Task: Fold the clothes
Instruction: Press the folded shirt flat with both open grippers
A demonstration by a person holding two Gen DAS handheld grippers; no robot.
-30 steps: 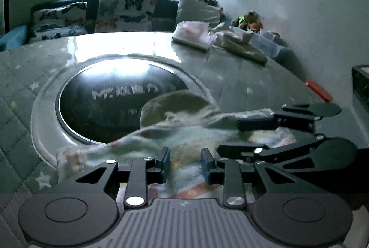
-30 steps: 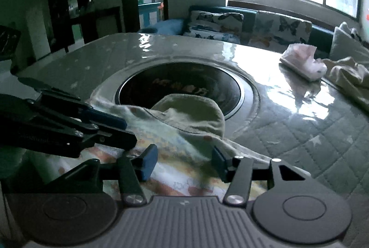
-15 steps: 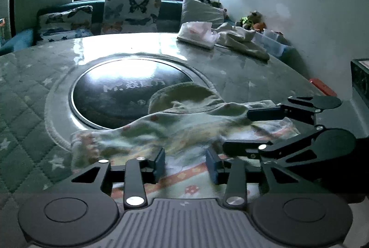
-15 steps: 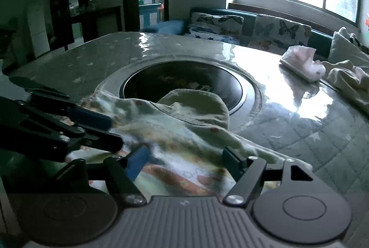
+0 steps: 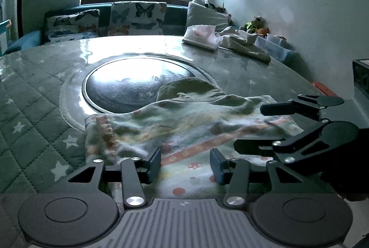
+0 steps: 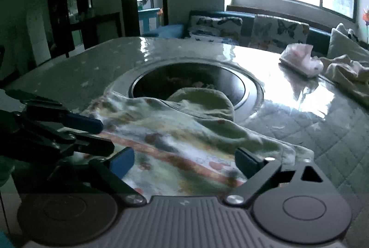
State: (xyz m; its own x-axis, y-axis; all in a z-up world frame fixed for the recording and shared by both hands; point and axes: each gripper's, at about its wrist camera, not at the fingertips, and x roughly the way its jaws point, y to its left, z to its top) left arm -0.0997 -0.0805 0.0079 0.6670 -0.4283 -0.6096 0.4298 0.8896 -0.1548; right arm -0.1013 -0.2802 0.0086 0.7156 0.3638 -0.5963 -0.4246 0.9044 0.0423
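Quilted, star-printed table covering (image 5: 34, 114) fills the lower half of both views, with a round dark inset (image 5: 129, 86) at centre frame and a bright window at the top; this flat area serves as the folding surface.

Left gripper (image 5: 184, 161): fingers stand apart at a moderate gap and hold nothing; the printed garment (image 5: 184, 123) lies directly between and beyond the blue pads (image 5: 154, 161), so the jaws straddle its near hem, a stance that suits pinching that edge.

Right gripper (image 6: 184, 161): fingers are spread wide and empty; the cloth passes between them, its striped band running across lower centre frame; the wide opening gives clearance over the rumpled fabric.

Both tools sit side by side at the same near edge; the right gripper appears at right of frame in the left wrist view, and the left gripper (image 6: 92, 132) at left of frame in the right wrist view; the likely reason is that a two-point hold keeps a hem straight during a fold.

The garment is crumpled, not yet folded; its hood-like green part (image 6: 203, 100) overlaps the rim of the inset at centre frame.

Outward, at upper right of frame, a folded pale item (image 5: 201, 36) and a loose cream cloth (image 5: 244, 44) rest at the far edge of the table, well apart from the work; butterfly cushions (image 5: 136, 18) line the sofa behind.
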